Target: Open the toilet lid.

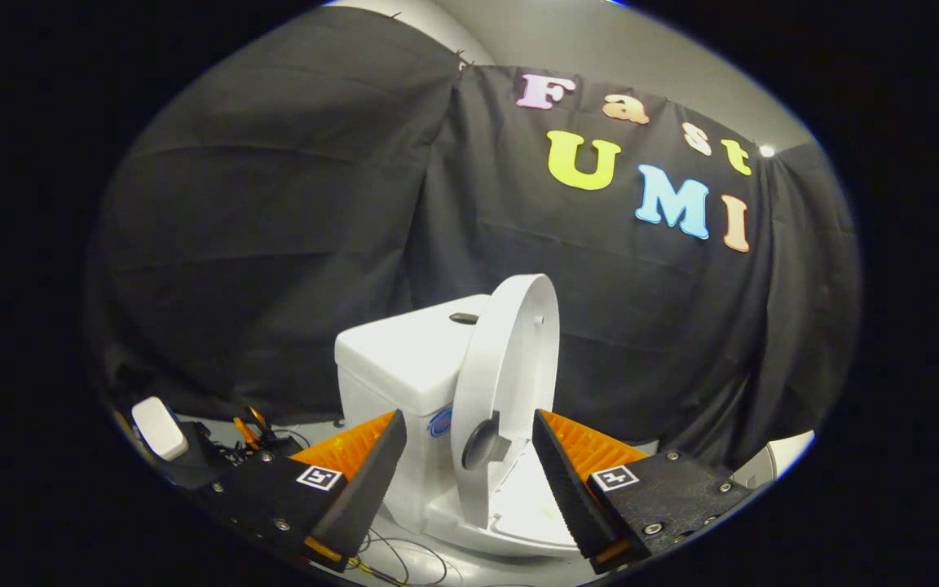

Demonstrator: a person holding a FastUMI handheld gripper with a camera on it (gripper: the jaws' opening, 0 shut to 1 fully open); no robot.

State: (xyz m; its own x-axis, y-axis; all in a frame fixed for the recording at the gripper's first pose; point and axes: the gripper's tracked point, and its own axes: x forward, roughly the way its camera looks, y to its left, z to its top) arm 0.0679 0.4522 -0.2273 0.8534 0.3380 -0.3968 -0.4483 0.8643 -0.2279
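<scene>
Between the wide-open gripper [469,444] fingers, raised toilet lid [510,383], untouched

You are looking at a small white plastic toy toilet [404,408] that sits in front of the black cloth wall. Its boxy white tank [408,350] has a flat top with a little dark button [464,318] on it. The round white lid [510,383] is lifted up. It stands almost straight up on its edge and leans back toward the tank. You can see its inner side, with a small grey knob [482,444] low down on it. Under the lid, the white seat and bowl [518,514] lie open. The lid stands between your two fingers, and they do not touch it.
</scene>
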